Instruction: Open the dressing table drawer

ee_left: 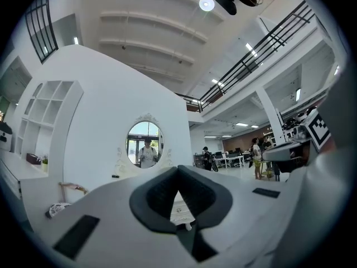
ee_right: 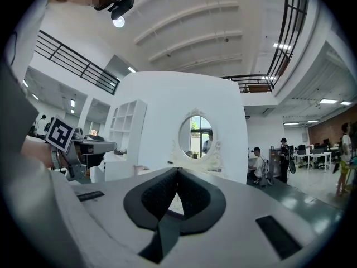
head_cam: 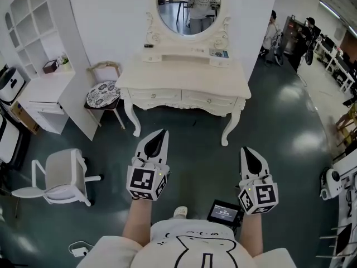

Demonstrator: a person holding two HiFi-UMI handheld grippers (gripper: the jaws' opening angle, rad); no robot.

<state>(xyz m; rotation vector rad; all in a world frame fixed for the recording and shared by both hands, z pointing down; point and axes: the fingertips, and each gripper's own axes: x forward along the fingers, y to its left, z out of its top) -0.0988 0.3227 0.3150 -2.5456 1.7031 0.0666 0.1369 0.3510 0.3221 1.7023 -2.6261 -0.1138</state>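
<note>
My left gripper [ee_left: 178,168] has its two dark pads pressed tip to tip, with nothing caught between them. My right gripper [ee_right: 178,170] is closed the same way and is just as empty. In the head view both point level at the dressing table [head_cam: 184,76] and hang over the dark floor [head_cam: 279,127], well short of the table's front edge. The left one lines up near the left front leg and the right one near the right front leg.

Under the front edge of the table top sit two drawers side by side, the left drawer [head_cam: 157,96] and the right drawer [head_cam: 210,99]. Both are pushed in flush, and neither gripper touches them.

An oval mirror [head_cam: 188,4] stands at the back edge of the top. A small dark item [head_cam: 148,45] lies near the back left corner and a flat printed item [head_cam: 219,53] near the back right corner. A stool [head_cam: 102,94] with a patterned seat stands just beside the table's left end. A white chair [head_cam: 61,177] stands nearer me on the left of the floor.
</note>
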